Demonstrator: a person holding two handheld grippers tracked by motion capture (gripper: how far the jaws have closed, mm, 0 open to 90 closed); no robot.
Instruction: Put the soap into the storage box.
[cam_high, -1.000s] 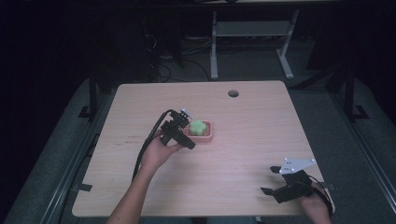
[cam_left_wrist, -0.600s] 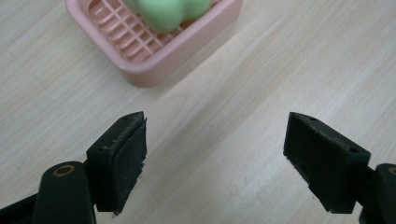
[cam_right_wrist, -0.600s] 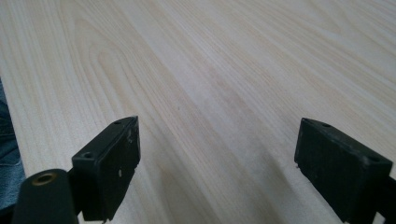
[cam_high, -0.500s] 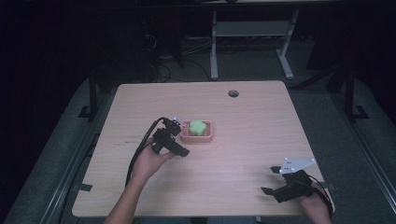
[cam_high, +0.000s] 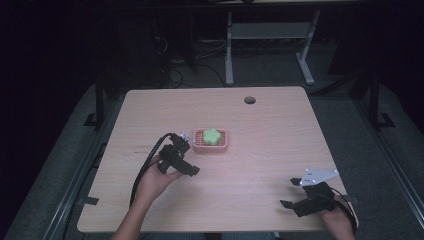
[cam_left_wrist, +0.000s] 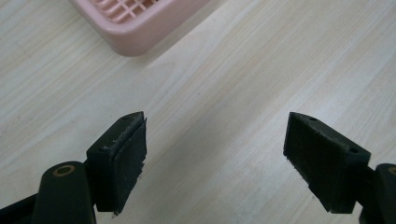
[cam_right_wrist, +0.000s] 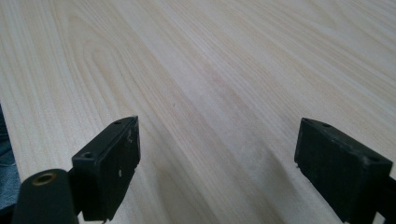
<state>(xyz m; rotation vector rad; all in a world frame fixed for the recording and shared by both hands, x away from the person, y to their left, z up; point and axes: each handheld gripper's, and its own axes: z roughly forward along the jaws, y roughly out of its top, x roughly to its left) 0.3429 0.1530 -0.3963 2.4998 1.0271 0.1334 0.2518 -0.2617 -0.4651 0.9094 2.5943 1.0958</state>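
A pink slatted tray (cam_high: 225, 144) sits near the middle of the wooden table (cam_high: 280, 145), and a green flower-shaped piece (cam_high: 212, 136) lies in it. My left gripper (cam_high: 186, 159) hovers just left and in front of the tray, open, nothing between its jaws. In the left gripper view the gripper (cam_left_wrist: 215, 154) is open over bare wood, with the tray's corner (cam_left_wrist: 140, 32) at the top. My right gripper (cam_high: 292, 192) rests near the table's front right corner, open and empty; in the right gripper view the gripper (cam_right_wrist: 217, 163) spans plain tabletop.
A round cable hole (cam_high: 249, 100) lies near the table's far edge. Behind the table stand white desk legs (cam_high: 229, 55) and floor cables (cam_high: 175, 75) in a dark room. A black cable (cam_high: 145, 170) trails from the left gripper toward the front edge.
My left gripper has pulled back from the tray, moving toward the front left; the green piece stays in the tray. The right gripper has not moved.
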